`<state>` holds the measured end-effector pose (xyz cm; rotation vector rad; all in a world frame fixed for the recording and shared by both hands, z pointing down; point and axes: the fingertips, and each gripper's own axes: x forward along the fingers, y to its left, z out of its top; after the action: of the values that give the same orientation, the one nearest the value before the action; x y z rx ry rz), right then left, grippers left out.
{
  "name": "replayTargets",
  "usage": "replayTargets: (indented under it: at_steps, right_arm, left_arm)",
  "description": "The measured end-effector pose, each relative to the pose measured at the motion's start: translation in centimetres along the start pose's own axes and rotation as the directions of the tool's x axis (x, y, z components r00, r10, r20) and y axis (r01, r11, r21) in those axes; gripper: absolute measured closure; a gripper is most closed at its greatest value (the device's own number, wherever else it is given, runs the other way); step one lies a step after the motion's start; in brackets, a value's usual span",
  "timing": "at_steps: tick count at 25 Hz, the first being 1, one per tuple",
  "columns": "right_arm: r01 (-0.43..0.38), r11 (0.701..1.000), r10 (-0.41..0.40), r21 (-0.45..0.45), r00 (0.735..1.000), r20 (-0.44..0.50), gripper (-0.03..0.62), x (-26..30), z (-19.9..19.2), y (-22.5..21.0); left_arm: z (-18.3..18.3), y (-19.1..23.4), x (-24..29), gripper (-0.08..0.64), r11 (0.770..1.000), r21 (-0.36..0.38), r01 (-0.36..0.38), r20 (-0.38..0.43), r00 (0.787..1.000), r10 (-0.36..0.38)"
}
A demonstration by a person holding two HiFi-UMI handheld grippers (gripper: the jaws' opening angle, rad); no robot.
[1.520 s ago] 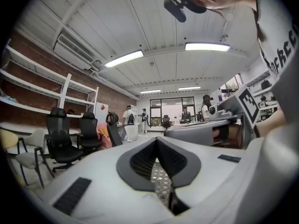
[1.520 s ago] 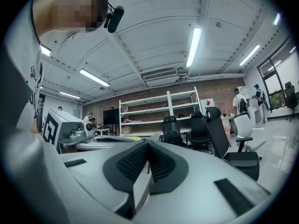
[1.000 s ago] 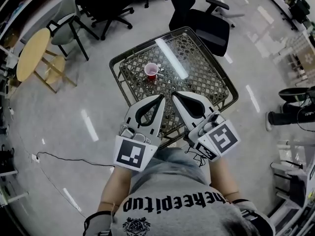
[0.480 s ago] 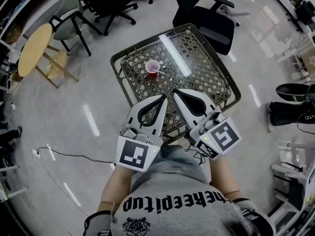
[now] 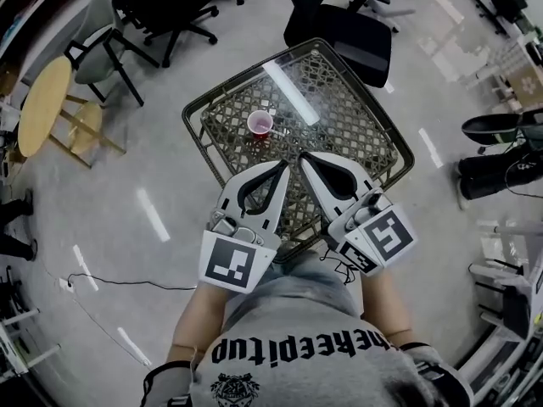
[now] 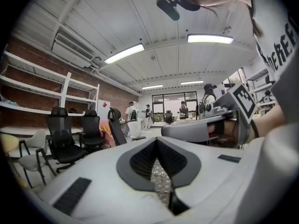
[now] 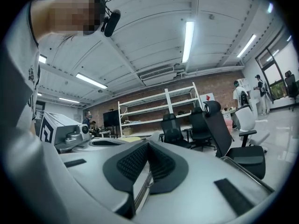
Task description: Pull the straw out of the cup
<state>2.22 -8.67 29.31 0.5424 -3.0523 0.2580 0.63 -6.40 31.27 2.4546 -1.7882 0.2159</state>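
A small red cup (image 5: 260,124) stands on the glass-topped wicker table (image 5: 356,125), left of its middle. A thin pale straw (image 5: 279,131) seems to lean out of it to the right; it is too small to be sure. My left gripper (image 5: 280,166) and right gripper (image 5: 303,158) are side by side over the table's near part, pointing at the cup and well short of it. Both are shut with nothing between the jaws. In the left gripper view the left gripper (image 6: 156,141) shows its tips together, as does the right gripper (image 7: 147,145) in the right gripper view. Neither view shows the cup.
A black office chair (image 5: 356,41) stands just beyond the table. A round wooden table (image 5: 38,100) and more chairs (image 5: 102,36) are at the left. A cable (image 5: 110,282) lies on the floor at the near left. A person's legs (image 5: 492,172) are at the right.
Both grippers have edged forward over the table's near part, still shut. The cup has stayed where it was on the table.
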Motion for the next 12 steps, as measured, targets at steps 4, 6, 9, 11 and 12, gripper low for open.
replayTargets:
  at_steps: [4, 6, 9, 11, 12]
  right_arm:
    - [0.030, 1.000, -0.030, 0.008, 1.000, -0.005, 0.580, 1.8, 0.5, 0.1]
    - [0.043, 0.999, -0.043, 0.012, 0.999, -0.012, 0.580, 2.6, 0.4, 0.2]
    - [0.067, 0.998, -0.066, 0.019, 0.998, -0.020, 0.580, 3.6, 0.3, 0.0]
    - [0.083, 0.996, -0.082, 0.023, 0.996, -0.022, 0.580, 4.0, 0.1, -0.3]
    - [0.091, 0.996, -0.090, 0.025, 0.996, -0.023, 0.580, 4.2, 0.0, -0.5]
  left_arm:
    - [0.0, 2.0, -0.2, 0.546, 1.000, -0.014, 0.025, -0.013, 1.000, -0.025]
    - [-0.1, 3.0, -0.2, 0.546, 0.999, -0.018, 0.037, -0.019, 0.999, -0.037]
    - [-0.3, 4.1, 0.1, 0.546, 0.998, -0.022, 0.063, -0.028, 0.998, -0.063]
    - [-0.7, 4.6, 0.5, 0.546, 0.996, -0.022, 0.083, -0.035, 0.996, -0.083]
    - [-0.9, 4.8, 0.7, 0.545, 0.995, -0.021, 0.092, -0.037, 0.995, -0.093]
